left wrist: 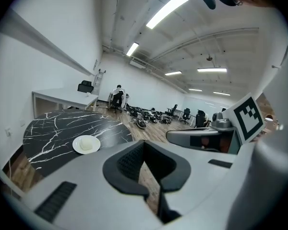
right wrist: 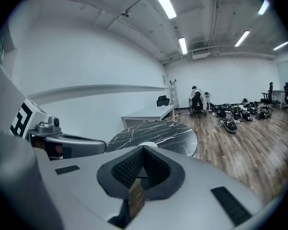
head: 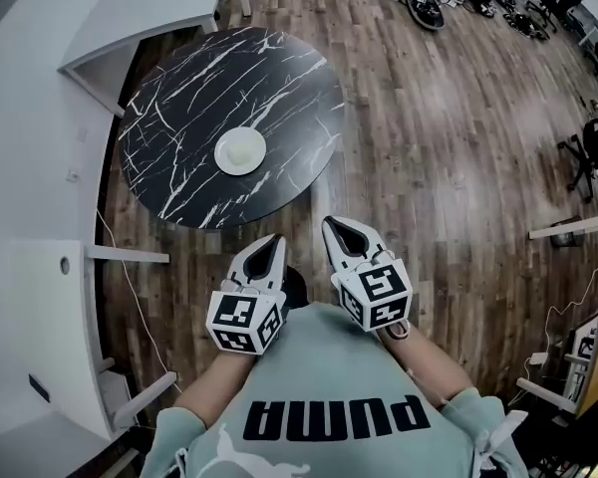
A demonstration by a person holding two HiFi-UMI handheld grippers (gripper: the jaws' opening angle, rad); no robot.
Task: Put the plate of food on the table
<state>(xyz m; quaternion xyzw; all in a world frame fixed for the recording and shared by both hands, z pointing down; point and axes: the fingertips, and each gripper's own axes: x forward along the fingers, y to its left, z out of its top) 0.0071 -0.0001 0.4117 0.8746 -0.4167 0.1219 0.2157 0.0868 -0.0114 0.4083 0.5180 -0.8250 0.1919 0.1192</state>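
The plate of food [head: 240, 151] sits on the round black marble surface [head: 174, 108]. The left claw [head: 272, 241] and right claw [head: 336, 224] are both pressed together and empty, well apart from the plate.

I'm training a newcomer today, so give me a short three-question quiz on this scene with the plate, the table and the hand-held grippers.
1. True or false: the plate rests on the table.
2. What does the left hand-held gripper hold? A the plate; B nothing; C a cup.
3. What shape is the table top?
Key: 1 true; 2 B; 3 round.
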